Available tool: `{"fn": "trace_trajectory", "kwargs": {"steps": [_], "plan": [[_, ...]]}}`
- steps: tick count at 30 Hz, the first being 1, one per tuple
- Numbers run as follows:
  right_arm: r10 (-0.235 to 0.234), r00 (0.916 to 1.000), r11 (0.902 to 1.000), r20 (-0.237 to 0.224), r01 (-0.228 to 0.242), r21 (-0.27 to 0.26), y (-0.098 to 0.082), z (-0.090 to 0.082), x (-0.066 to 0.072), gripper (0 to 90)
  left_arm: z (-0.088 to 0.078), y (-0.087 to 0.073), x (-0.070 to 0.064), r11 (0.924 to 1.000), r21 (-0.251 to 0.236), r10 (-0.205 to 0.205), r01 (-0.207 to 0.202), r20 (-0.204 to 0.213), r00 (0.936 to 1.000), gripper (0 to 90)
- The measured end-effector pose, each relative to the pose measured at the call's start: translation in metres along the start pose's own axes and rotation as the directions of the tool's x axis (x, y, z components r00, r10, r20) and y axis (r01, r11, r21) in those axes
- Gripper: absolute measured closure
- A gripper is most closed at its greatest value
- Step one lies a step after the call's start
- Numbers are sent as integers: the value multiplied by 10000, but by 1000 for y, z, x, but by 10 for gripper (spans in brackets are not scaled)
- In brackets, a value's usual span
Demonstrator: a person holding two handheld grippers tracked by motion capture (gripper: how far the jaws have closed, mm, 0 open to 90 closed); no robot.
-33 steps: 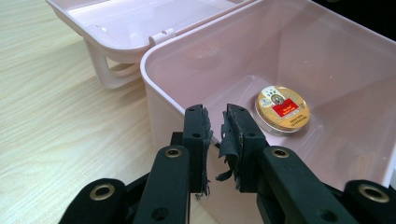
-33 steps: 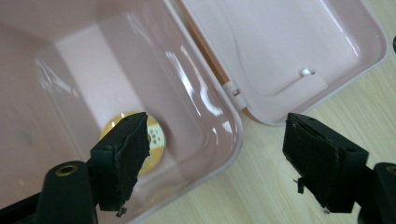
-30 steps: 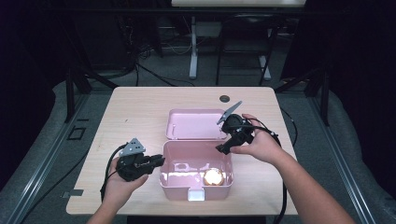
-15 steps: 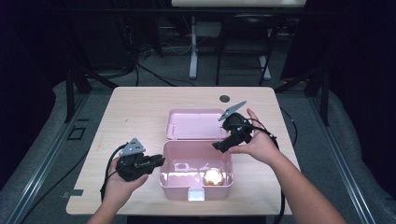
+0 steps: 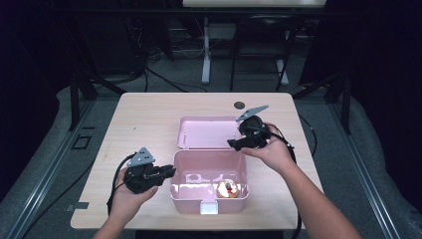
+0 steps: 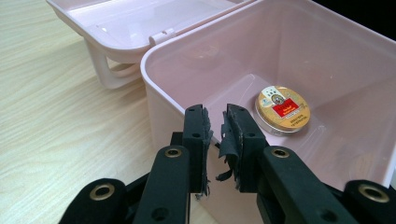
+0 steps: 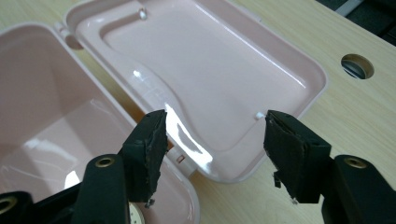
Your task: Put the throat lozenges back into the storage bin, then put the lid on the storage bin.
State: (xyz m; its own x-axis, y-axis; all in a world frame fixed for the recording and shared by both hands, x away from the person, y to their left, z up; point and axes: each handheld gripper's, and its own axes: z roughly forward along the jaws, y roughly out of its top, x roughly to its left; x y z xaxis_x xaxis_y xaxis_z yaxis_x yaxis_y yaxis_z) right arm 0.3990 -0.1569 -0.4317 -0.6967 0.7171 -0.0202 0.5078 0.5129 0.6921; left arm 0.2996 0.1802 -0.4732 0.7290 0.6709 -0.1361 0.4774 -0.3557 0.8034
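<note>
A pink box (image 5: 209, 184) sits near the front of the wooden bench (image 5: 149, 119). Its lid (image 5: 209, 132) is flipped all the way back and lies flat behind it, so the inside is easy to reach. A small round gold tin (image 6: 282, 108) lies flat on the bottom of the box, close to the right wall.

The left tool (image 5: 166, 173) is at the left wall of the box. In the left gripper view its jaws stand on both sides of that thin wall. They look like they pinch it, likely to keep the box from sliding.

The right tool (image 5: 235, 144) hovers over the right end of the lid, near the hinge. Its jaws have just been closing, but they are apart and do not press on anything. The lid edge sits in the gap between them. It looks like the person wants to grab the lid next and swing it shut over the tin.
</note>
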Motion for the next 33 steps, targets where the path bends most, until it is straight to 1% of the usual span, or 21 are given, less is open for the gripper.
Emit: {"fn": "trace_trajectory", "kwargs": {"steps": [1,2,4,5,8,10,12,15,19,20,23,26,29,31,32,33], "plan": [[152,9998,9999,-89,-153,-82,0,0,-1,420,0,0,0,10000,-14,-6,6,4,10000,786],[295,9994,9994,-153,-297,-154,1,0,-3,422,0,0,0,10000,-20,-33,33,10,10000,785],[498,9988,9983,37,-496,-293,1,0,-5,442,0,0,0,10000,-1,-3,3,15,10000,785],[636,9980,9974,61,-634,-332,2,0,-7,444,0,0,0,10000,-13,-11,11,12,10000,785],[1047,9941,9928,282,-1028,-619,2,1,-11,478,0,0,0,10000,-4,-3,3,6,10000,785],[1348,9907,9885,199,-1330,-725,2,2,-15,491,0,0,0,10000,-7,-7,7,18,10000,785],[1629,9864,9848,199,-1614,-642,2,5,-18,495,0,0,0,10000,-21,-7,7,16,10000,786],[1762,9829,9824,537,-1722,-723,2,10,-24,508,0,0,0,10000,-11,11,-11,6,10000,785],[2143,9735,9743,794,-2074,-877,3,15,-30,512,0,0,0,10000,-15,16,-16,2,10000,786],[2153,9730,9738,837,-2075,-925,4,17,-32,512,0,0,0,10000,-25,16,-16,-3,10000,785],[2331,9669,9690,1039,-2219,-1091,5,20,-36,511,0,-1,0,10000,-44,18,-18,-21,10000,785],[2372,9627,9683,1301,-2234,-1120,5,24,-38,511,0,0,0,10000,-14,75,-75,2,10000,785],[2491,9591,9652,1347,-2343,-1164,5,29,-40,517,0,-1,0,10000,-42,11,-11,-10,10000,785],[2635,9554,9618,1336,-2496,-1122,5,32,-41,521,0,-1,0,10000,-43,-3,3,-8,10000,785],[2648,9551,9611,1328,-2503,-1168,6,34,-42,522,0,-1,0,10000,-45,1,-1,-7,10000,785],[2773,9518,9582,1306,-2641,-1102,6,34,-42,522,0,-1,0,10000,-41,19,-19,-14,10000,786]]}}
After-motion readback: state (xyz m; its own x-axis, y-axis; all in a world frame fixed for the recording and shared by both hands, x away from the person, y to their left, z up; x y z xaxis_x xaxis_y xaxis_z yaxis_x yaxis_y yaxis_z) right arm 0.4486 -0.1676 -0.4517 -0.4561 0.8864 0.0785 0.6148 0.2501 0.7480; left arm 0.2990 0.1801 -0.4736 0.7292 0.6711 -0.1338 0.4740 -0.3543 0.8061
